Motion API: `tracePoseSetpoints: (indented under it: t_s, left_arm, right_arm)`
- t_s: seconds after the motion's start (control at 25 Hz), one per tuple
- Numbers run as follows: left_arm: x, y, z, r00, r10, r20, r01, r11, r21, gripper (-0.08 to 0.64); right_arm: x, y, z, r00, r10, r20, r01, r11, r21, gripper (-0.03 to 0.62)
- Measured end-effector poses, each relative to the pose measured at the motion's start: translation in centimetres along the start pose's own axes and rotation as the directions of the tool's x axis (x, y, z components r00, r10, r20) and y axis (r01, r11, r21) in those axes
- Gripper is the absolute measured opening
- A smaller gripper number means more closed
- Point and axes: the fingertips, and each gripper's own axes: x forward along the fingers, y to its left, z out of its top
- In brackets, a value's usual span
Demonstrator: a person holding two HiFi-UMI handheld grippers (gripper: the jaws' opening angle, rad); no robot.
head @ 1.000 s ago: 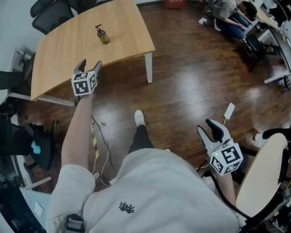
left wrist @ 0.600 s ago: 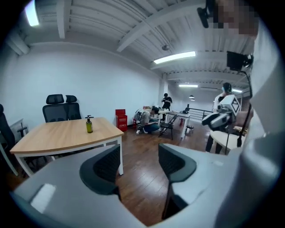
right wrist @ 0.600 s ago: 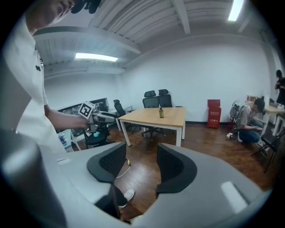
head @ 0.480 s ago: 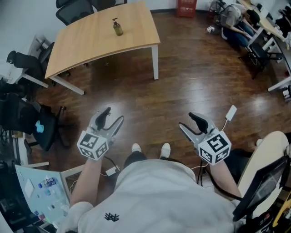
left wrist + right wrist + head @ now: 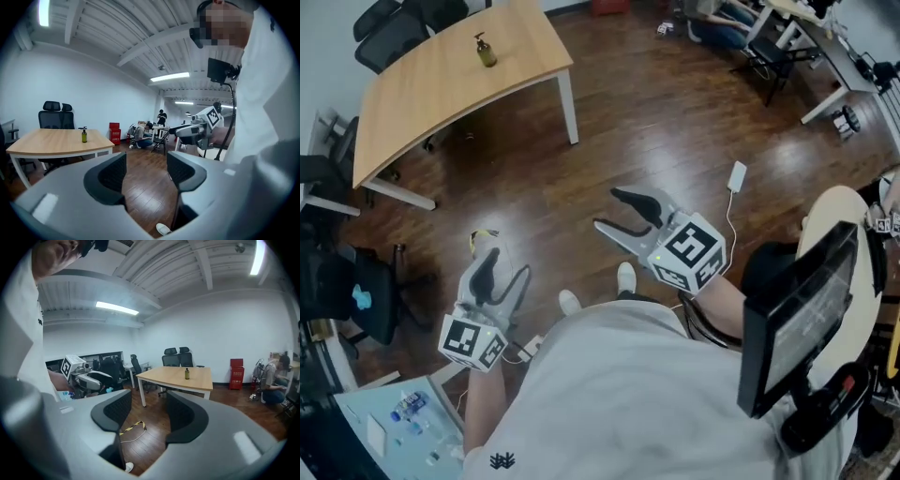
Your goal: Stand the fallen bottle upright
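A small olive-green pump bottle (image 5: 485, 50) stands upright on the wooden table (image 5: 431, 89), far from both grippers. It also shows in the left gripper view, bottle (image 5: 84, 136), and in the right gripper view, bottle (image 5: 187, 374). My left gripper (image 5: 502, 270) hangs low by my left side over the dark floor, open, with nothing between its jaws. My right gripper (image 5: 609, 210) is held in front of my body; its jaws are opening and hold nothing. Each gripper sees the other: right gripper (image 5: 193, 131), left gripper (image 5: 87, 376).
Black office chairs (image 5: 389, 28) stand behind the table and another chair (image 5: 356, 281) at my left. A white adapter with its cord (image 5: 736, 176) and a striped cable (image 5: 125, 430) lie on the floor. People sit by desks (image 5: 140, 133) near a red crate (image 5: 236, 373).
My left gripper has come away from the table's edge, back to my left side. The right gripper has swung up in front of me and spread wider. The bottle stays upright.
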Motion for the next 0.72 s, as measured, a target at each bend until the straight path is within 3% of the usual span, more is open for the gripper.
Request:
tracePoseSetpoints:
  t_s: [0.48, 0.72]
  left_arm:
    - [-5.3, 3.6, -1.7, 0.998, -0.065, -0.005, 0.065, 0.997, 0.045, 0.272]
    - [-6.5, 5.3, -2.8, 0.997, -0.083, 0.001, 0.083, 0.996, 0.030, 0.272]
  right_arm:
    - [4.2, 6.4, 1.0, 0.998, -0.067, -0.010, 0.066, 0.997, -0.036, 0.232]
    - [5.9, 8.2, 1.2, 0.996, -0.086, -0.019, 0.085, 0.995, -0.056, 0.227]
